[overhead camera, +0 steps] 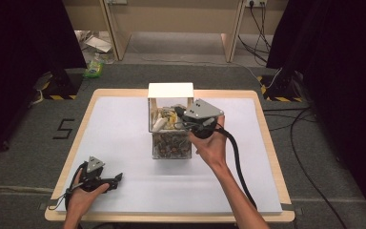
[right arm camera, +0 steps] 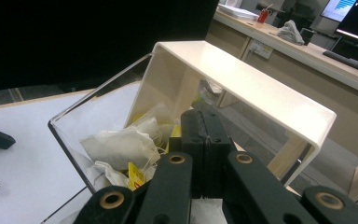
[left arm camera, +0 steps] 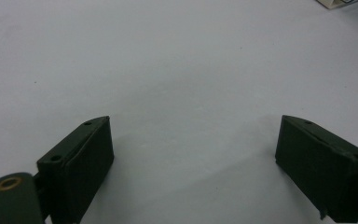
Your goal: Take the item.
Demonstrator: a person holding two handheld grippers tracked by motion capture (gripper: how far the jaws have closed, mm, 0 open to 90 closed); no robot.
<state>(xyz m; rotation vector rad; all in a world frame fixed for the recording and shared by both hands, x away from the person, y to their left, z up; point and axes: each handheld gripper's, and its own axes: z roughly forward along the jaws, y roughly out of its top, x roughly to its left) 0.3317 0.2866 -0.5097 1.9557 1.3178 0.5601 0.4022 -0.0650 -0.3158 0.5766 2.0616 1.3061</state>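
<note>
Your right tongs [overhead camera: 183, 114] sit over the rear bay of the clear box [overhead camera: 170, 125], mid-surface, jaws pressed together. In the right gripper view a thin thread seems caught between the jaw tips, but what it leads to is hidden, so you cannot tell if a tea bag is held. Tea bags [right arm camera: 121, 149] lie heaped in that bay, just left of and below the jaws. A white lid [right arm camera: 242, 81] stands tilted over the back of the box. The front bay holds small brownish packets [overhead camera: 171, 144]. Your left tongs [overhead camera: 116, 180] rest low on the white surface [overhead camera: 124, 138] at the near left corner, well apart from the box, jaws wide, nothing between them.
</note>
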